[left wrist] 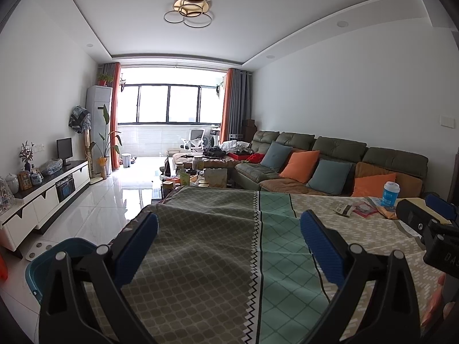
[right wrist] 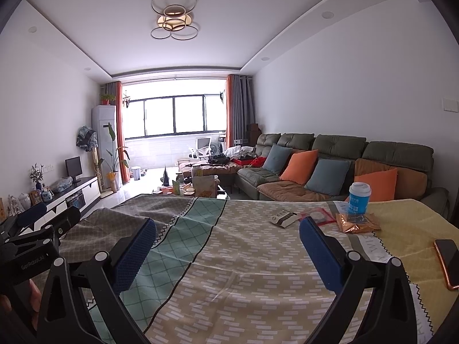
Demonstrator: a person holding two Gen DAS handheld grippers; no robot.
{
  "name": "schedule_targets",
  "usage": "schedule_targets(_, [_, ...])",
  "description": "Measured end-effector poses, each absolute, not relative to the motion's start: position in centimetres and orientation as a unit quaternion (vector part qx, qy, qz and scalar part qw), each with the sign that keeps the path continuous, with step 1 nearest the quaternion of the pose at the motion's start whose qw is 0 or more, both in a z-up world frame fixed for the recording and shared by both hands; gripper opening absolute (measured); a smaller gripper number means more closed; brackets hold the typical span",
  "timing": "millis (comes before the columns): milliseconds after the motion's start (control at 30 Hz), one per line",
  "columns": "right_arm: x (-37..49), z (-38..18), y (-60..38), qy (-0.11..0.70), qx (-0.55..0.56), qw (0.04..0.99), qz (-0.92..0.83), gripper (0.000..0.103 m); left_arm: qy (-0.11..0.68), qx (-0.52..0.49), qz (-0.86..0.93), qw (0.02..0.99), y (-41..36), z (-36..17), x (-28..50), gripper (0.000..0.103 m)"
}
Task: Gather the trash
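Left gripper [left wrist: 229, 229]: spread wide with nothing between its blue pads, hovering over the grey-green near-left part of the tablecloth [left wrist: 200, 258].
Right gripper [right wrist: 228, 236]: also spread wide and holding nothing, above the middle of the cloth; its tips sit near the trash but apart from it.
Trash: clustered at the far right of the table, a black-and-white wrapper [right wrist: 282, 218], a red-edged clear packet [right wrist: 317, 216] just right of it, and a crinkled orange foil packet [right wrist: 357, 223] further right.
Cup: a blue-and-white lidded cup [right wrist: 359, 199] stands upright, touching the far edge of the orange foil packet.
Phone: a phone [right wrist: 449, 261] with a copper-coloured rim lies flat on the yellow right end of the cloth.
Bin: a teal bin [left wrist: 51, 261] stands on the floor, near left of the table.
Background: a green sofa [right wrist: 338, 154] with orange and blue cushions lies beyond the table.
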State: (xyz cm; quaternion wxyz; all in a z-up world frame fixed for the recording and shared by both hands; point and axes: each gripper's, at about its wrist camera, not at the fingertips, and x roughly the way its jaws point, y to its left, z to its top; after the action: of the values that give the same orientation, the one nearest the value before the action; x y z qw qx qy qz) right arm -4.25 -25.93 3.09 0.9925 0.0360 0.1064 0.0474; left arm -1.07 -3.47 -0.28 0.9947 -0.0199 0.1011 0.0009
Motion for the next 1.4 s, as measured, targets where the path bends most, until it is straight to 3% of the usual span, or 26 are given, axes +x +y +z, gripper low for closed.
schedule_targets(1400, [-4.17,3.21,-25.98,0.105,0.036,0.993,0.048,0.099,0.106,-0.023,-0.001,0.994,-3.16,-0.35,-0.95,0.100])
